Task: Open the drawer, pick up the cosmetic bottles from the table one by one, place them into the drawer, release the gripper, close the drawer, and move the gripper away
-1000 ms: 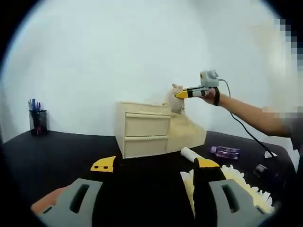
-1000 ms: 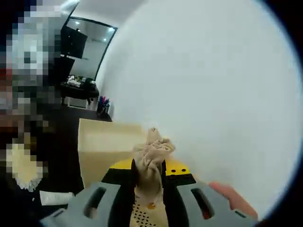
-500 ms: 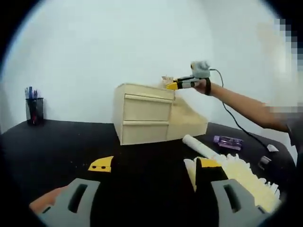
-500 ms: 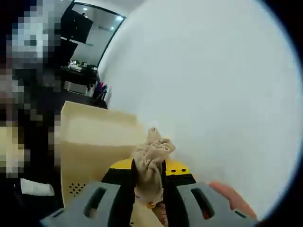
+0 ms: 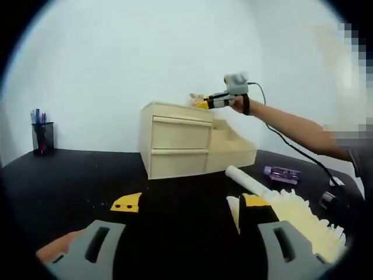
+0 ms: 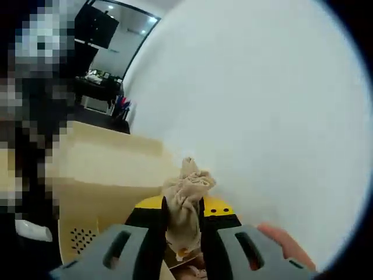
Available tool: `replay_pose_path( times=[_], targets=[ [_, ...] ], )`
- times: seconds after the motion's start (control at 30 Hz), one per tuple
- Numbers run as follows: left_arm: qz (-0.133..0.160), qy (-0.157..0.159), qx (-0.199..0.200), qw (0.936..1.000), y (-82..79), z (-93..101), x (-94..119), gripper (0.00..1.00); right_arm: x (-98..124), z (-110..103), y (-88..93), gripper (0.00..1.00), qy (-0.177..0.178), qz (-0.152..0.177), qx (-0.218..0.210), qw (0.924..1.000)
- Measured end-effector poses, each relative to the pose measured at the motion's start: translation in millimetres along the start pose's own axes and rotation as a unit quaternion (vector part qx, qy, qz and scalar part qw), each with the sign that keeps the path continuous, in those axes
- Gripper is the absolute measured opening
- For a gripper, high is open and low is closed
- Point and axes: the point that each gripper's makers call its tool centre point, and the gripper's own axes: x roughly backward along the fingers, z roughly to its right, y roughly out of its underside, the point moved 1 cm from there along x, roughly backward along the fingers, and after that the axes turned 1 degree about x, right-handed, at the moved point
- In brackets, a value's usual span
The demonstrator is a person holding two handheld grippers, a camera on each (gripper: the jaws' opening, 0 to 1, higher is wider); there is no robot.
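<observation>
Beige, soft, crumpled cloth bundle (image 6: 185, 195), clamped in right gripper (image 6: 182, 217) above wooden drawer unit (image 5: 175, 147); left gripper (image 5: 189, 204) apart, empty. Purple bottle (image 5: 281, 174) on black table (image 5: 76, 181): likely light, stiff, slippery; grip mid-body

In my left gripper view the table (image 5: 70, 181) is black and runs wide below my claw. A pale wooden drawer unit (image 5: 175, 147) stands on it toward the back, two drawer fronts facing me. Far to the left a dark pen holder (image 5: 42, 137) stands near the table's edge. To the right of the unit a white tube (image 5: 245, 179) lies on the top, a purple bottle (image 5: 281, 173) beyond it, and a cream pleated piece (image 5: 297, 219) close by.
</observation>
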Motion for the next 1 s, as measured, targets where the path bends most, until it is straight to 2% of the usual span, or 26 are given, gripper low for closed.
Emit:
replay_pose_path(
  times=[0.27,0.53,0.6,0.7,0.77,0.87,1.0],
  targets=[
    [-0.005,0.001,-0.004,1.0000,1.8,-0.1,-1,0.59,-12,-4,16.7,0.18,-0.005,-0.019,0.011,0.9997],
    [-0.006,0.002,-0.007,1.0000,2.1,-0.3,-1,0.58,-16,-2,30.3,0.19,-0.010,-0.022,0.016,0.9996],
    [-0.008,0.001,-0.008,0.9999,2.7,-0.2,-1,0.58,-18,1,36.6,0.20,-0.005,-0.040,0.036,0.9985],
    [-0.010,0.001,-0.009,0.9999,3.3,-0.2,-1,0.58,-18,0,40.4,0.22,0.001,-0.047,0.061,0.9970],
    [-0.011,0.000,-0.010,0.9999,3.6,-0.7,-2,0.57,-19,-3,41.1,0.23,0.002,-0.055,0.107,0.9927],
    [-0.013,-0.002,-0.012,0.9999,4.2,-1.6,-2,0.56,-19,2,41.1,0.25,0.010,-0.071,0.144,0.9869],
    [-0.011,-0.003,-0.011,0.9999,3.7,-2.2,-2,0.56,-21,6,38.6,0.28,0.035,-0.071,0.164,0.9833]
  ],
)
